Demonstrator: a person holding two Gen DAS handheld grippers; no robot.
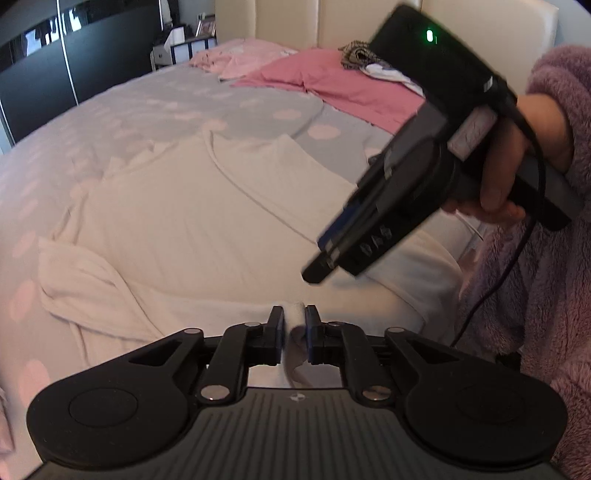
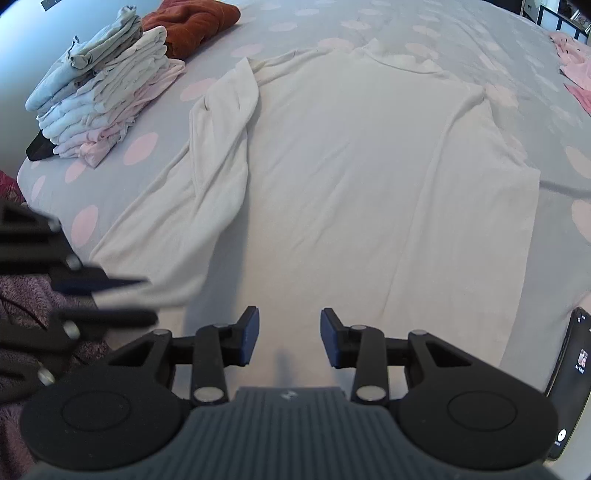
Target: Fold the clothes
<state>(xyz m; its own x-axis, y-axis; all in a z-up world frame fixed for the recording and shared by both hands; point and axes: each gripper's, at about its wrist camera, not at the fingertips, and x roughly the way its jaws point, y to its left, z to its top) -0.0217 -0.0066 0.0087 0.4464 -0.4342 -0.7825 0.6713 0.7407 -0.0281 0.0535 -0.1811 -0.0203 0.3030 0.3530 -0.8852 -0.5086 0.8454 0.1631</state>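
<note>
White top (image 2: 351, 177) spread flat on dotted bed cover (image 2: 303, 22). L gripper (image 1: 294, 325) jaws narrow, fold of top's hem between pads. R gripper (image 2: 289, 336) jaws apart, empty, over hem. Folded stack (image 2: 103, 96) far left.

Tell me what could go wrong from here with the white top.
The left gripper has only a small fold of the white top between its jaws; it could slip free. The bunched sleeve may get folded in crooked. The phone lies near the hem and could be dragged.
</note>
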